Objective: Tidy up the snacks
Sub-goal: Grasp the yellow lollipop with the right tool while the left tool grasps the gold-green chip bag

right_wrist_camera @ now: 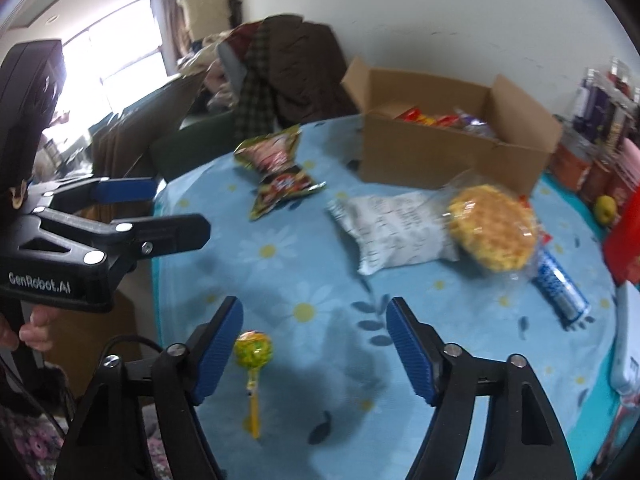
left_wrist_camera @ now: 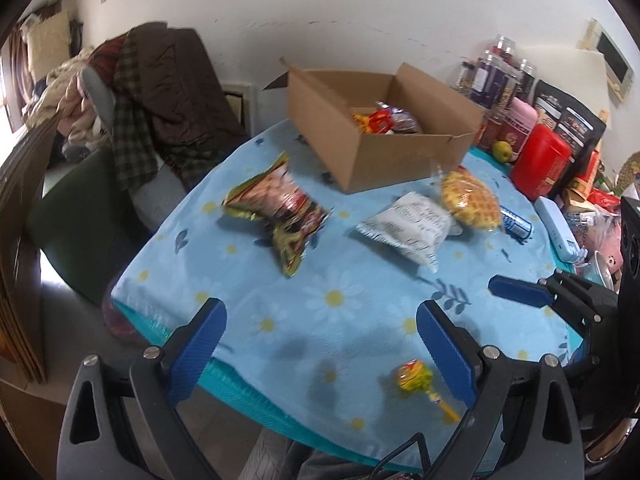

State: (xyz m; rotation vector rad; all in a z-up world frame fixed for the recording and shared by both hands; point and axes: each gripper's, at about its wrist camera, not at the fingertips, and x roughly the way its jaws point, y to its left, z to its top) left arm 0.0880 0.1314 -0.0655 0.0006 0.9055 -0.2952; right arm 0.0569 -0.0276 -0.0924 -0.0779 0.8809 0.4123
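Both claws, left (left_wrist_camera: pixel 320 344) and right (right_wrist_camera: pixel 316 344), stand wide, empty. Risk: the lollipop (right_wrist_camera: pixel 253 350) near the table (right_wrist_camera: pixel 460 360) edge may be knocked off.

The left gripper (left_wrist_camera: pixel 320 344) has its jaws spread wide, holding nothing, hovering over the near edge of the worktop (left_wrist_camera: pixel 360 280). The right gripper (right_wrist_camera: pixel 314 340) is just as wide apart and empty, a little farther in from that edge. In the right wrist view, fingers (right_wrist_camera: pixel 36 326) wrap the left gripper's handle from below
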